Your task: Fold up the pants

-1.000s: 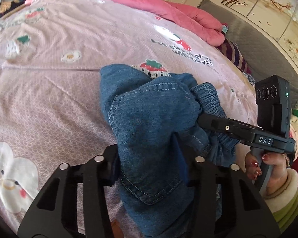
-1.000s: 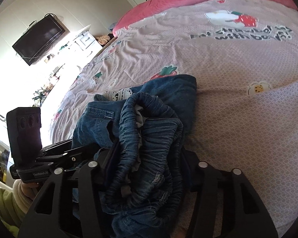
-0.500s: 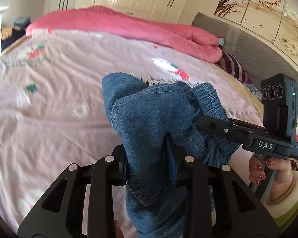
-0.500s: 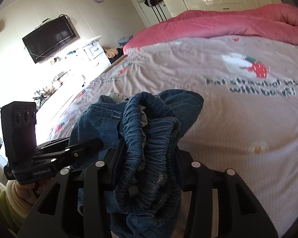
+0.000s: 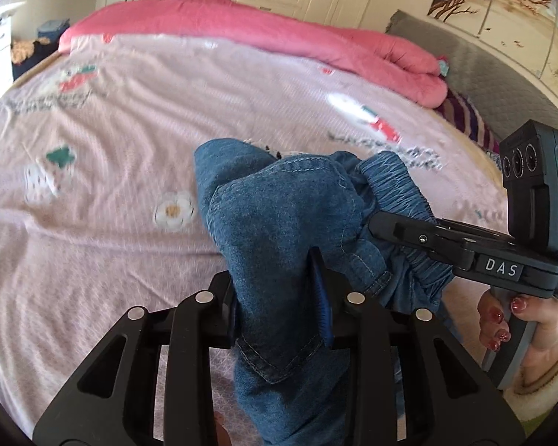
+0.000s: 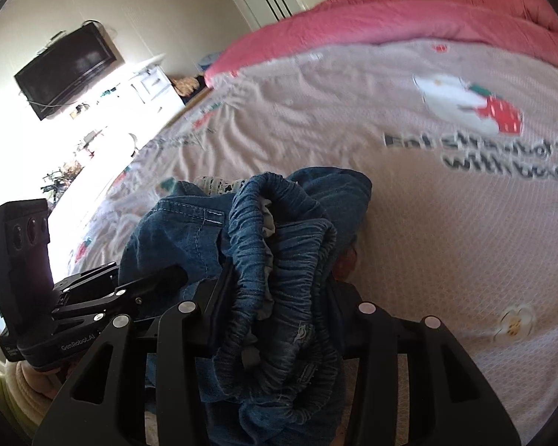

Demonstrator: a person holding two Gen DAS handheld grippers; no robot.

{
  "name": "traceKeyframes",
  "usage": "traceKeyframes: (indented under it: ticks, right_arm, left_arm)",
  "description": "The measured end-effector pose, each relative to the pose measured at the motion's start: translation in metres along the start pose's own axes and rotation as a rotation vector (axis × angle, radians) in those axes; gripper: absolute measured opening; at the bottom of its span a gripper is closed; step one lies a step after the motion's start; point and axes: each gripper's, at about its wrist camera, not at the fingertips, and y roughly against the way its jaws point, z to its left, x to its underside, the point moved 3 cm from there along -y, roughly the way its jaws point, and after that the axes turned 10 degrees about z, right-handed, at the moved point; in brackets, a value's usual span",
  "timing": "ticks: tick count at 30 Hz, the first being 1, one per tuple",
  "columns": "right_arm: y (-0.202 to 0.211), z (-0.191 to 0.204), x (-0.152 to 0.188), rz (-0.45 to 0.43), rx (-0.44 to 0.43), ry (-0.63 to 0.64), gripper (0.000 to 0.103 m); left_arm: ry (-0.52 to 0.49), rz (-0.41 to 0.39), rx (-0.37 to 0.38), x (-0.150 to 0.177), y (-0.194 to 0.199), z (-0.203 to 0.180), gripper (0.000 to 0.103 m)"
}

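Two hand-held grippers, both mine, both clamped on same pants (image 5: pixel 279 223). Left hand-held gripper (image 5: pixel 279 308): jaws narrow but opening slightly, denim pocket panel pinched between pads. Right hand-held gripper (image 6: pixel 275 297): jaws moderately apart, gathered elastic waistband (image 6: pixel 279 252) bunched thick between them. Pants bundled, lifted just above pink bed sheet (image 5: pixel 93 223); lower fabric hangs beneath grippers. My right hand (image 5: pixel 517 319) wraps handle at left view's edge.
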Motion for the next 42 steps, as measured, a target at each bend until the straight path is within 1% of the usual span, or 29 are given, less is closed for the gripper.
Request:
traceKeyframes:
  ticks: [4,6,7,9,13,19,21,23,27,31,35,42]
  right_arm:
    - [-0.009,-0.012,0.004,0.022,-0.024,-0.065,0.049]
    - [-0.012,-0.014,0.005,0.027,-0.023,-0.072,0.050]
    - [-0.013,-0.013,0.005,0.025,-0.016,-0.065,0.050]
    - [-0.013,-0.009,0.006,0.021,0.014,-0.044,0.051]
    - [-0.009,-0.004,0.010,0.012,0.064,-0.021,0.058]
    - [0.002,0.003,0.018,-0.005,0.151,0.016,0.066]
    - [0.007,0.006,0.020,-0.015,0.174,0.031,0.066]
    - [0.011,0.009,0.022,-0.020,0.191,0.041,0.069]
    - [0.020,0.014,0.027,-0.031,0.209,0.053,0.072]
    - [0.033,0.020,0.032,-0.056,0.218,0.064,0.076]
    - [0.051,0.028,0.042,-0.094,0.228,0.072,0.086]
    - [0.079,0.044,0.063,-0.165,0.264,0.108,0.090]
  left_arm:
    - [0.015,0.019,-0.011,0.008,-0.011,0.005,0.037]
    - [0.033,0.021,-0.010,0.010,-0.014,0.009,0.041]
    - [0.042,0.020,-0.004,0.010,-0.015,0.011,0.041]
    - [0.040,0.014,-0.010,0.012,-0.014,0.011,0.042]
    - [0.028,0.004,-0.038,0.014,-0.010,0.007,0.046]
    - [0.034,-0.002,-0.049,0.017,-0.003,0.008,0.050]
    - [0.030,-0.008,-0.056,0.018,0.002,0.007,0.051]
    - [0.030,-0.012,-0.058,0.019,0.006,0.006,0.052]
    - [0.032,-0.026,-0.060,0.024,0.018,0.004,0.058]
    - [0.028,-0.044,-0.064,0.028,0.032,0.000,0.066]
    - [0.031,-0.060,-0.064,0.034,0.047,-0.003,0.072]
    - [0.043,-0.092,-0.067,0.044,0.073,-0.008,0.082]
